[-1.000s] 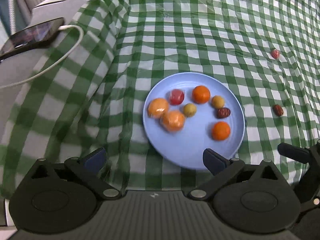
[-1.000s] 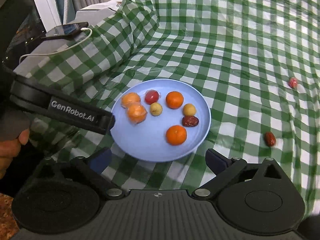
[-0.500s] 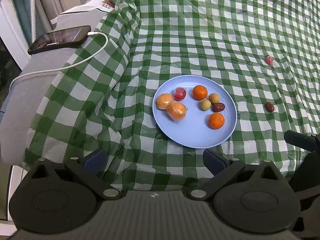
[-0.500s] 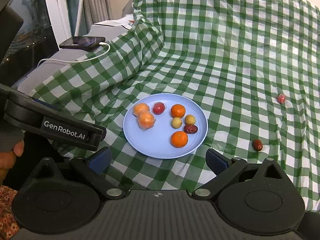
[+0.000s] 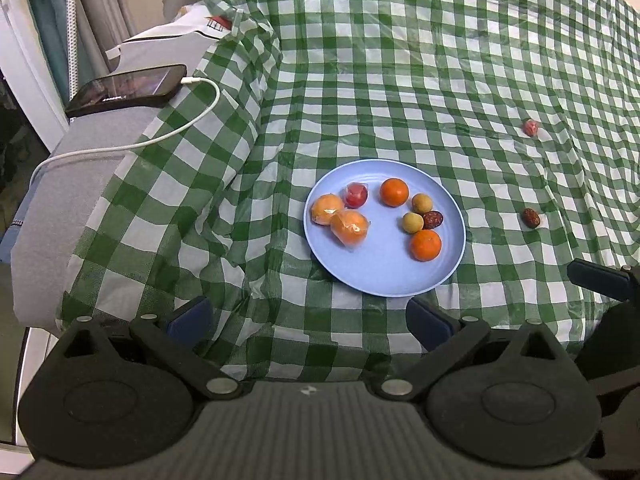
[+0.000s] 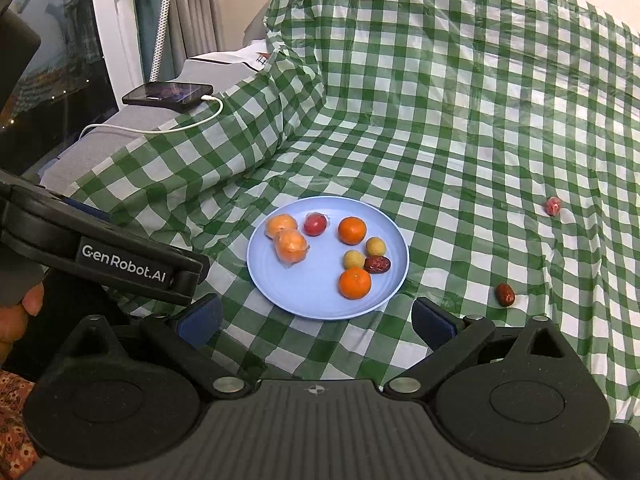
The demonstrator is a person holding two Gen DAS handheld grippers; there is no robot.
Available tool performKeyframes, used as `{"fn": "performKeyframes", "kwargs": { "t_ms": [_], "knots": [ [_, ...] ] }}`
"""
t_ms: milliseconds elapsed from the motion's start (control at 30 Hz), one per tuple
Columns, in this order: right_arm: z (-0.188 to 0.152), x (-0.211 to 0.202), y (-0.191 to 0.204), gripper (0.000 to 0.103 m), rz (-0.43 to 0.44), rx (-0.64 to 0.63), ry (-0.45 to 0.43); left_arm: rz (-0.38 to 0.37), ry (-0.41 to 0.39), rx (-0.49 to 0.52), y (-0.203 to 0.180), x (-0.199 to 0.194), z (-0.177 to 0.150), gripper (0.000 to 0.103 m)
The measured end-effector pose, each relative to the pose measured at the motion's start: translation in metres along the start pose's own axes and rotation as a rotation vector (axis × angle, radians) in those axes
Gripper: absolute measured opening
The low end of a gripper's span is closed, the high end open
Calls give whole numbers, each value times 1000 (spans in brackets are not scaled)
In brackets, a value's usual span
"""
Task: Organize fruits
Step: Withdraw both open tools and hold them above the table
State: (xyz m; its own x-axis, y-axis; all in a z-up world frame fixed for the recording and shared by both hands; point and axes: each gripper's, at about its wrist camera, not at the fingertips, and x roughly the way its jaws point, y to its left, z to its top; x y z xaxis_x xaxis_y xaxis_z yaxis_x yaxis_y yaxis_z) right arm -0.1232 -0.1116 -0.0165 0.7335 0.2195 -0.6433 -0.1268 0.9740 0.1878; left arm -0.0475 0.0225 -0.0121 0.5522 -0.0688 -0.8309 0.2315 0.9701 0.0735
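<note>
A: Left wrist view first: blue plate (image 5: 448,276) sits mid-cloth w/ 8 pcs on it. That's 2 bare oranges (image 5: 394,192), 2 wrapped orange ones (image 5: 349,227), 1 wrapped red pc (image 5: 356,195), 2 small yellow fruits (image 5: 413,222) and 1 dark red date (image 5: 433,219). So most of the sorting looks done, imo.

B: What's left off the plate?

A: 2 pcs on the checked tablecloth (image 5: 380,80), both right of the plate: a loose date (image 5: 530,217) near its right rim, and a wrapped red pc (image 5: 531,127) further right and behind the plate. Right wrist view shows the same pair, date (image 6: 505,294) and red pc (image 6: 553,205).

B: Grippers?

A: Left gripper (image 5: 308,318) has its jaws spread wide, nothing btwn them, held back in front of the plate. Right gripper (image 6: 316,316) likewise spread wide and empty, also in front of the plate.

B: Room to move?

A: Plenty right of the plate, bare cloth all round both strays. Left of the plate the cloth bunches into folds and drops off an edge. Further left, a phone (image 5: 128,89) on a cable (image 5: 192,120) lies on a grey surface, well apart from the plate. Near cloth edge runs just in front of the plate, by the fingers.
</note>
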Motion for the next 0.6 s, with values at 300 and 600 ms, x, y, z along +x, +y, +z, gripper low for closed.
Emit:
{"fn": "performKeyframes", "kwargs": {
  "t_ms": [300, 600],
  "knots": [
    [1, 2, 2, 100, -5, 1, 7, -1, 1, -2, 1, 1, 0, 103],
    [2, 9, -9, 100, -19, 47, 13, 10, 18, 3, -3, 6, 4, 103]
  ]
}}
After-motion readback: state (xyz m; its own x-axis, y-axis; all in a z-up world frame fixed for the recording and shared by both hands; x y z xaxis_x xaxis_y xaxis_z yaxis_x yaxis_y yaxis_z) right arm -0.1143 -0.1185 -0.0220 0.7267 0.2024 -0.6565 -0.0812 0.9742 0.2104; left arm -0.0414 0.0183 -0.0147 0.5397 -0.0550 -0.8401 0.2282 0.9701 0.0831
